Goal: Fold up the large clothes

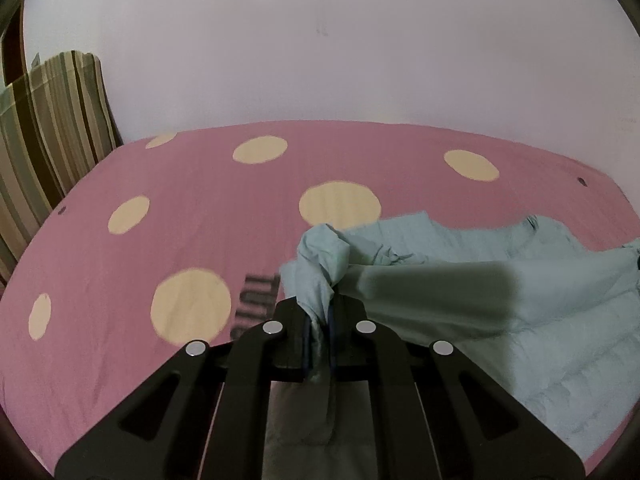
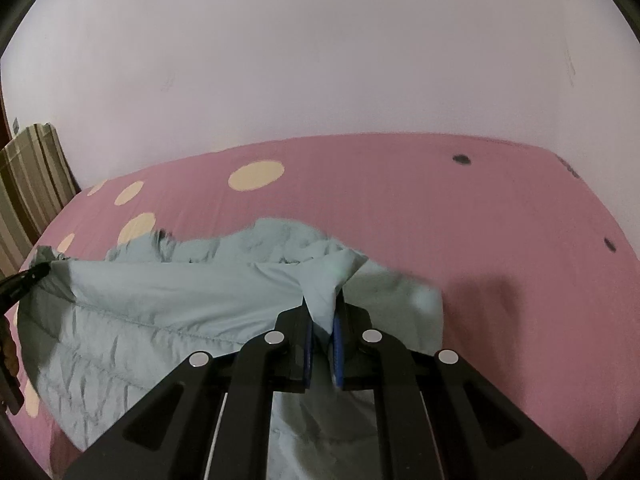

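My left gripper and right gripper each pinch a corner of the jacket, half-raised off the bed. The slick fabric may slip free if I tug unevenly.

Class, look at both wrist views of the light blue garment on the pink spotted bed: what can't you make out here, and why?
- Garment type: bunched, cut off by the left view's edge.
- Dark print on the bedsheet: blurred, partly behind the left gripper.
- Fabric inside the right gripper: hidden by its blue pads.
- Garment's near hem: covered by gripper frames.
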Available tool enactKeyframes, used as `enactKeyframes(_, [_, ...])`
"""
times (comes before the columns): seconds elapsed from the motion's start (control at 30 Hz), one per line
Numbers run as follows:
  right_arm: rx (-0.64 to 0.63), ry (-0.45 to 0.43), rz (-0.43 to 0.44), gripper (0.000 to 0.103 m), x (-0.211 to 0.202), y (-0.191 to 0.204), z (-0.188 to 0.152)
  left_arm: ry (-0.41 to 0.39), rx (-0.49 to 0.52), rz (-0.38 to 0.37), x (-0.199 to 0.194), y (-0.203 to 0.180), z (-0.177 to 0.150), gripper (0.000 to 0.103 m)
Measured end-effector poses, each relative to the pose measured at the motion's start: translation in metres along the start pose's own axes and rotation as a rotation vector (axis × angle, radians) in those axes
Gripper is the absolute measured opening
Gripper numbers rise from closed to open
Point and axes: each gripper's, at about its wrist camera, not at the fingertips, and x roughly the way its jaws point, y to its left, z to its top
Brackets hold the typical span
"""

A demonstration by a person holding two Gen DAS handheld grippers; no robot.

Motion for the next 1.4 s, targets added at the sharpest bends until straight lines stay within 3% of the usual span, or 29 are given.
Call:
enactKeyframes(0.17, [-0.011, -0.010, -0.025, 0.007, 0.031, 0.005, 0.028, 0.007, -0.022, 0.032, 0.036, -0.006, 0.033, 0.006])
enactKeyframes(0.33, [-0.009, 0.023, -0.046, 0.007, 0.072, 0.004, 0.039, 0.042, 0.008, 0.086, 0.078, -0.020, 0.044, 0.006])
enactKeyframes(0.6, [-0.011, 0.105, -0.067, 0.007, 0.127, -0.001, 0.031, 0.103, 0.056, 0.140, 0.137, -0.036, 0.033, 0.006])
enactKeyframes(0.8, [-0.007, 0.168, -0.071, 0.009, 0.156, -0.004, 0.022, 0.125, 0.059, 0.152, 0.160, -0.041, 0.022, 0.006])
enactKeyframes(1.2, [0.021, 0.135, -0.051, 0.014, 0.162, -0.004, 0.010, 0.116, 0.046, 0.182, 0.176, -0.039, 0.011, 0.006])
enactKeyframes(1.27, [0.028, 0.134, -0.046, 0.017, 0.160, -0.005, 0.014, 0.119, 0.063, 0.202, 0.171, -0.043, 0.015, 0.011])
enactKeyframes(1.33, [0.036, 0.138, -0.051, 0.029, 0.154, -0.007, 0.019, 0.102, 0.040, 0.217, 0.158, -0.037, 0.020, 0.035])
enactKeyframes(1.4, [0.054, 0.117, -0.070, 0.051, 0.138, -0.010, 0.024, 0.062, -0.001, 0.213, 0.137, -0.030, 0.025, 0.055])
